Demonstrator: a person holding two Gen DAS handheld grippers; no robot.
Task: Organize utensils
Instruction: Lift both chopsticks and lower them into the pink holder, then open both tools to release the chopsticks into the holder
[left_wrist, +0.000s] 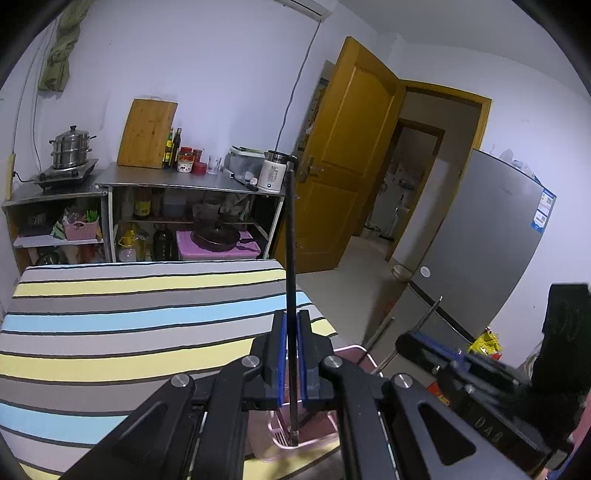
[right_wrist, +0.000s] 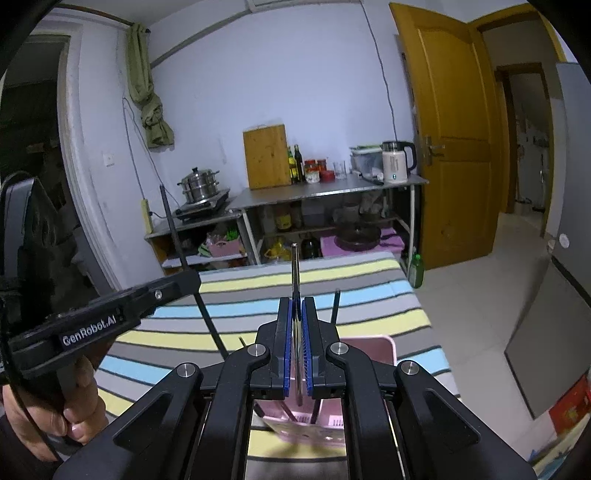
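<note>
My left gripper (left_wrist: 292, 325) is shut on a long black chopstick (left_wrist: 291, 236) that stands upright, its lower end inside a pink plastic utensil basket (left_wrist: 295, 441) below the fingers. My right gripper (right_wrist: 296, 310) is shut on a thin silver metal utensil (right_wrist: 295, 269), also upright, over the same pink basket (right_wrist: 314, 424). The left gripper (right_wrist: 110, 314) with its black chopstick (right_wrist: 173, 229) shows at the left of the right wrist view. The right gripper body (left_wrist: 461, 365) shows at the right of the left wrist view. Another black stick (right_wrist: 335, 306) leans in the basket.
The basket sits at the near right corner of a striped tablecloth (left_wrist: 129, 325). Behind stand metal kitchen shelves (left_wrist: 184, 181) with a steamer pot (left_wrist: 71, 147), cutting board, bottles and kettle (left_wrist: 273, 171). An open yellow door (left_wrist: 347, 147) and a grey fridge (left_wrist: 480, 243) are to the right.
</note>
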